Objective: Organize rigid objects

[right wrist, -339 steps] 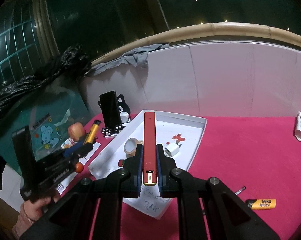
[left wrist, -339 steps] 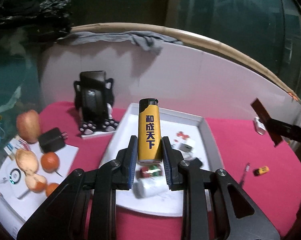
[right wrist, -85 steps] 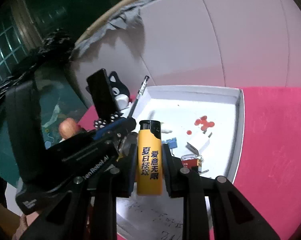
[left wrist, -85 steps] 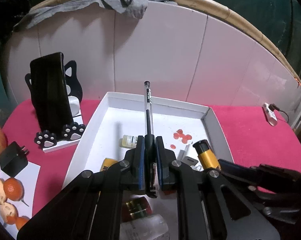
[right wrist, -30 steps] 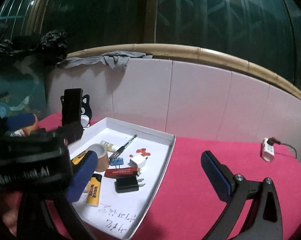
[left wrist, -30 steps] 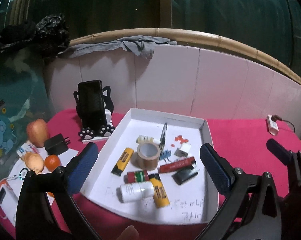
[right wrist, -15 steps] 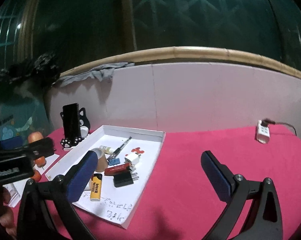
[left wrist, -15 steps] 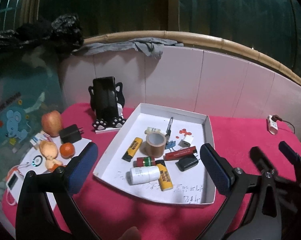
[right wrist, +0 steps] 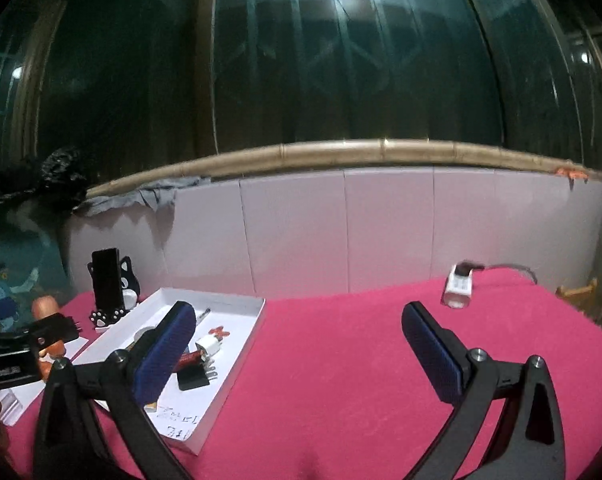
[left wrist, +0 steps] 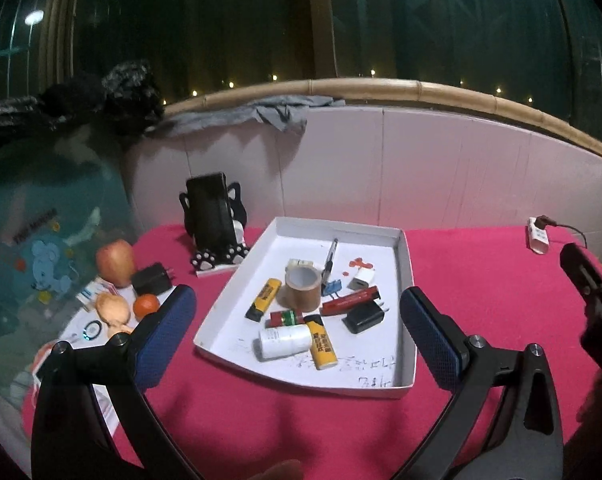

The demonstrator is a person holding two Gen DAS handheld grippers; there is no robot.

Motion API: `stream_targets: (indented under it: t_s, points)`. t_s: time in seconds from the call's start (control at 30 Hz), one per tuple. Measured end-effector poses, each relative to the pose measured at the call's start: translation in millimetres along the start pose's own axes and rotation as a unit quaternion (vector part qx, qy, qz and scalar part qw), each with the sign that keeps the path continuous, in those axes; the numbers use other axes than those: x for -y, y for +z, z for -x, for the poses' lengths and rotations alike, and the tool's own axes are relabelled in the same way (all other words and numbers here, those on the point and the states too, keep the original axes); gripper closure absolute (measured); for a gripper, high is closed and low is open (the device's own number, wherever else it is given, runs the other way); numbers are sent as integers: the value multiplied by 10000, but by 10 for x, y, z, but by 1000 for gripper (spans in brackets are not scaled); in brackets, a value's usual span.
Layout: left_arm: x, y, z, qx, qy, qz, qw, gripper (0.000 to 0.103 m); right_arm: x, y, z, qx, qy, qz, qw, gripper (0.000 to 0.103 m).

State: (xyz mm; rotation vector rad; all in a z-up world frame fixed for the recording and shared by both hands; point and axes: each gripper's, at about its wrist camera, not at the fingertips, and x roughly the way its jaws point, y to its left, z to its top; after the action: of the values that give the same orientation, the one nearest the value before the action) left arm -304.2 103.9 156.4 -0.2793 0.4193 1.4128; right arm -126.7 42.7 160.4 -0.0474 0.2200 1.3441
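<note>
- Rigid objects: all lie in the white tray [left wrist: 407,264], which sits on the red table [left wrist: 481,280] ahead of the left gripper [left wrist: 297,328] and ahead-left of the right gripper [right wrist: 297,344].
- Tape roll [left wrist: 303,288]: light, stiff ring standing on its flat face; best taken across the outer wall.
- Two yellow lighters [left wrist: 264,298] [left wrist: 321,340]: light, hard, smooth plastic, likely slippery; grip across the narrow sides at mid-length.
- White bottle [left wrist: 287,342]: lies on its side touching the nearer lighter; it may roll, so clamp across the body.
- Pen [left wrist: 329,258]: thin and stiff, lying at the tray's far side; take it at mid-barrel.
- Red stick [left wrist: 351,299], black charger [left wrist: 364,316] and white plug [left wrist: 363,280]: small, hard, close together; approach from above to avoid nudging neighbours.
- Left gripper: jaws spread wide, holding nothing, touching nothing, raised off the table short of the tray's near edge.
- Right gripper: jaws spread wide, empty, over bare red cloth with the tray off its left finger.
- No loose item shows on the cloth; sorting appears finished.
</note>
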Motion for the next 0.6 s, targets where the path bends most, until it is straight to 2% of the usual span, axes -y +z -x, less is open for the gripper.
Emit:
stream_targets:
  t_s: [0.23,0.43,0.6]
  points:
    - [54,-23,98,-89,-66,22,9999,0,85,16,84,-39,285,-206,9994,0]
    - [125,-65,120,-409,-261,-36,9988,0,212,29,179,-30,315,-456,9985,0]
    - [163,-107,155,-481,-289,-38,9984,0,362,22,289,-82,386,-689,9968,0]
